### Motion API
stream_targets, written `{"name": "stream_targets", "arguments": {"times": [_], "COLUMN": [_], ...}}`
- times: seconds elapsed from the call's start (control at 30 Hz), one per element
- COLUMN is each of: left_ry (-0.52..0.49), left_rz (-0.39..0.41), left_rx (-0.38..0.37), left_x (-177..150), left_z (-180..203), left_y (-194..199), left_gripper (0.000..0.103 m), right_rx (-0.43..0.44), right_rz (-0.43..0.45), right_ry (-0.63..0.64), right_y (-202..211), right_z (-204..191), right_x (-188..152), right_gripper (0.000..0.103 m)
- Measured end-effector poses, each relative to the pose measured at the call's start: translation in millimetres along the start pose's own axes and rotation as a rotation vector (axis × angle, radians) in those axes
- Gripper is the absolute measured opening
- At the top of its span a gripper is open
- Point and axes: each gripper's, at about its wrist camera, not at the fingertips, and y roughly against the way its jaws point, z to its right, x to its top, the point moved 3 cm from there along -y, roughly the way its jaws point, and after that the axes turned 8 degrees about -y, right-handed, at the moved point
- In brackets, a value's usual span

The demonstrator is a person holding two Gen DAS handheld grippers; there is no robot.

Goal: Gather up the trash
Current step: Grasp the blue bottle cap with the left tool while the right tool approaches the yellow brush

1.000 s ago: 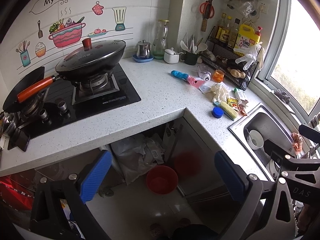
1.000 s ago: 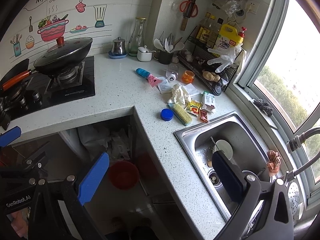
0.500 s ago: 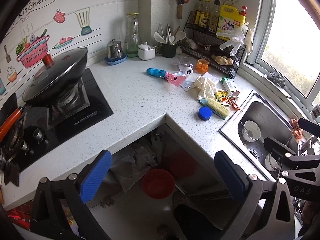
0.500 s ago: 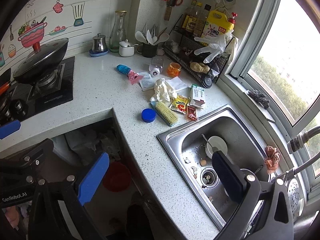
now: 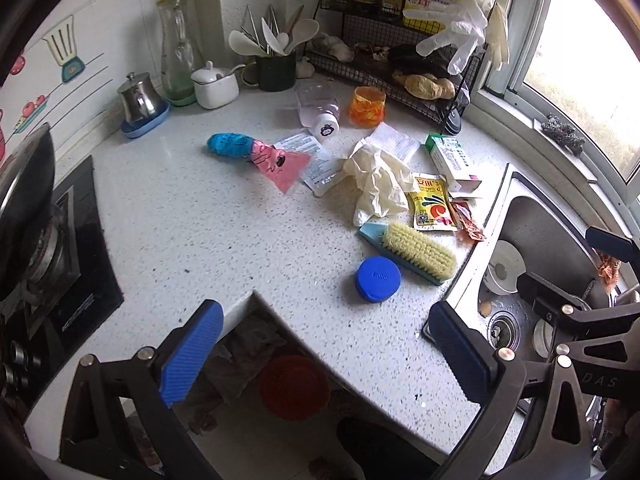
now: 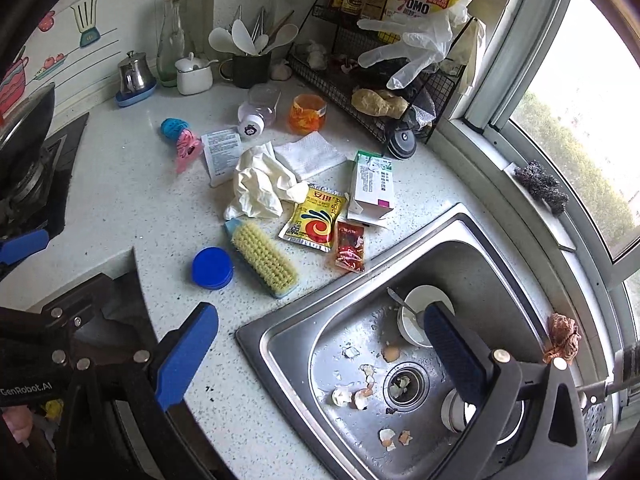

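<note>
- We look down on a white speckled stone countertop (image 5: 192,232) that turns a corner beside a gas hob, with a stainless steel sink (image 6: 472,248) under the window.
- The sink holds a white bowl with a spoon (image 6: 416,308) and broken eggshell pieces (image 6: 360,396) scattered round the drain; we judge these brittle and fiddly, best pinched one by one.
- The trash lies in a loose cluster on the counter between the hob and the sink, well ahead of both tools.
- Largest there is the crumpled cream rubber glove (image 5: 376,184): soft, light and limp, so we would pinch a raised fold.
- Beside it lies a white and green cardboard carton (image 6: 372,184), light but stiff; we would grip it across its narrow sides.
- The yellow foil sachet (image 6: 316,220) and the small red sauce packet (image 6: 351,246) lie flat and look slick; an edge or corner is the place to catch.
- The pink and blue plastic wrapper (image 5: 256,152) is thin and crushable.
- Our left gripper (image 5: 324,352) hangs over the counter's inner corner, jaws wide apart and holding nothing.
- Our right gripper (image 6: 320,348) hovers over the sink's near rim, jaws likewise spread and empty.
</note>
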Motion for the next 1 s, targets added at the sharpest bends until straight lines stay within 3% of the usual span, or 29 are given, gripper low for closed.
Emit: {"name": "stream_targets", "arguments": {"times": [0.37, 0.7, 0.77, 0.87, 0.9, 1.0], "left_ry": [-0.043, -0.095, -0.110, -0.123, -0.124, -0.086], "left_rz": [-0.202, -0.239, -0.218, -0.185, -0.180, -0.197], "left_rx": [-0.079, -0.022, -0.030, -0.037, -0.040, -0.030], "left_x": [8.8, 3.1, 4.3, 7.4, 7.0, 5.1], "left_z": [21.2, 29.4, 32.6, 36.7, 37.9, 31.9], "left_y": [-100.5, -143.6, -142.8, -136.7, -134.1, -128.0], "left_gripper": [0.102, 0.097, 0.091, 0.052, 0.043, 0.043], "right_rx": [0.009, -0.007, 0.001, 0.016, 0.022, 0.033], "right_rz": [-0.151, -0.184, -0.188, -0.191, -0.186, -0.172], "right_ry": [-0.007, -0.019, -0.022, -0.031, -0.032, -0.013], "right_y": [-77.5, -107.2, -108.6, -107.5, -106.8, -102.9], "right_z": [24.4, 36.1, 37.1, 38.0, 38.2, 35.3], "right_x": [8.2, 2.2, 0.6, 0.7, 1.1, 4.6], "right_gripper": [0.103, 0.103, 0.103, 0.103, 0.103, 0.103]}}
